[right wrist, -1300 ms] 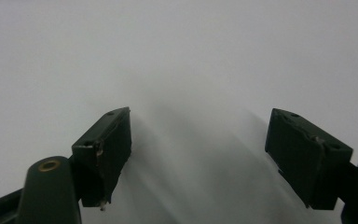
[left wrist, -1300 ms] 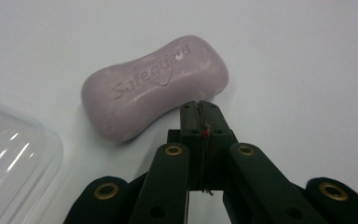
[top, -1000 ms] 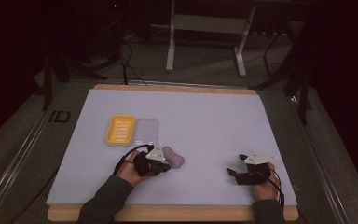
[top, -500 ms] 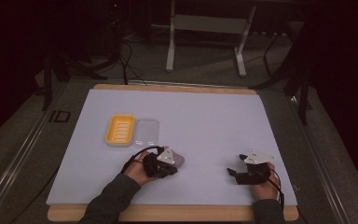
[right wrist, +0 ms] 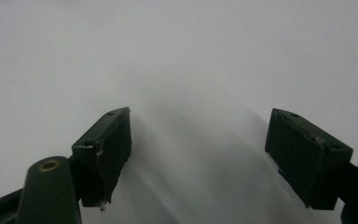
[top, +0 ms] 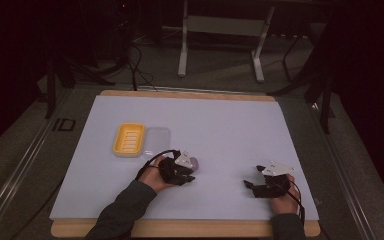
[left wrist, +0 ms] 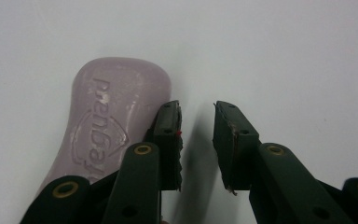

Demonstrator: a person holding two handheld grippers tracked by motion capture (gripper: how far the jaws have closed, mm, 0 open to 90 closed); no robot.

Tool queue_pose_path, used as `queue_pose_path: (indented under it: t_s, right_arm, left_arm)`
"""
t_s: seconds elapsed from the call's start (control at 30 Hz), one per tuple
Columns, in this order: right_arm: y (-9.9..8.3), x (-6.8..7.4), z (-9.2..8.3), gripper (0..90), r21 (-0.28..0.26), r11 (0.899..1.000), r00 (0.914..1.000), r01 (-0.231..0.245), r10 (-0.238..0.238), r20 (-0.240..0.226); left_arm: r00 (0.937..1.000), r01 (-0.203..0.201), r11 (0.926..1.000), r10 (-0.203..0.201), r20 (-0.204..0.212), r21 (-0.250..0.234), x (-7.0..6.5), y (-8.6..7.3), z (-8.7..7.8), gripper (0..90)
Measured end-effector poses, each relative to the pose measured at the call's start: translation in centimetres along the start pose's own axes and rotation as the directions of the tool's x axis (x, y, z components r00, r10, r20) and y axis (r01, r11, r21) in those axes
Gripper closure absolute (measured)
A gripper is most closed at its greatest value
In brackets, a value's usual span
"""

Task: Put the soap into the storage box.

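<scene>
Left gripper (left wrist: 197, 140) shifted right, fingers just opening beside lilac soap (left wrist: 105, 119), embossed lettering unclear, right gripper (right wrist: 198, 156) fingers apart

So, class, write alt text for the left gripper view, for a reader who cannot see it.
A pale lilac, rounded bar of soap with embossed lettering lies on a plain white table surface, just left of the left gripper. The two black fingers have just been opening and stand slightly apart, with nothing between them; the soap sits outside the left one.
</scene>
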State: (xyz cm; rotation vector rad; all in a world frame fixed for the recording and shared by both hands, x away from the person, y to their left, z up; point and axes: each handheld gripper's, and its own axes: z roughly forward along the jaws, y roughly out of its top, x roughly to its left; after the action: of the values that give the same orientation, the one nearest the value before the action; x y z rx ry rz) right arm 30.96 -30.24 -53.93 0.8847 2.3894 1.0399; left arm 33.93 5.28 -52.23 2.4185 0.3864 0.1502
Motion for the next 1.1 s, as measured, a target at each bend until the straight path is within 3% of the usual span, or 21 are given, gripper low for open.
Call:
queue_pose_path:
  t_s: [0.1,0.2,0.47,0.67,0.93,1.0,1.1]
  right_arm:
    - [0.0,0.0,0.0,22.2,0.000,1.000,1.0000,0.000,0.000,0.000]
    - [0.0,0.0,0.0,22.2,0.000,1.000,1.0000,-0.001,0.001,-0.001]
    - [0.0,0.0,0.0,22.2,0.000,1.000,1.0000,0.000,0.000,0.000]
    - [0.0,0.0,0.0,22.2,0.002,1.000,1.0000,0.001,-0.001,-0.001]
    - [0.0,0.0,0.0,22.2,0.002,1.000,1.0000,-0.001,0.001,-0.001]
    - [0.0,0.0,0.0,22.2,0.002,1.000,1.0000,0.001,-0.001,-0.001]
    - [0.0,0.0,0.0,22.2,0.002,1.000,1.0000,0.002,-0.002,0.000]
  left_arm:
    - [0.9999,0.002,1.0000,-0.002,0.011,0.000,0.1,0.1,0.0,69.6]
    - [0.9988,0.011,0.9989,-0.009,0.048,-0.045,0.1,0.3,-0.6,67.9]
    - [0.9997,-0.001,0.9969,0.003,0.023,-0.079,1.1,1.2,-3.2,54.7]
    - [0.9994,0.001,1.0000,0.000,-0.035,0.004,2.3,2.0,-3.5,44.2]
    - [0.9994,-0.004,0.9977,0.006,-0.033,0.067,3.0,2.8,-3.1,40.5]
    - [0.9989,-0.020,0.9951,0.024,-0.039,0.097,3.0,3.1,-3.0,40.4]
    - [0.9989,-0.015,0.9919,0.021,-0.042,0.126,3.1,3.3,-2.7,39.9]
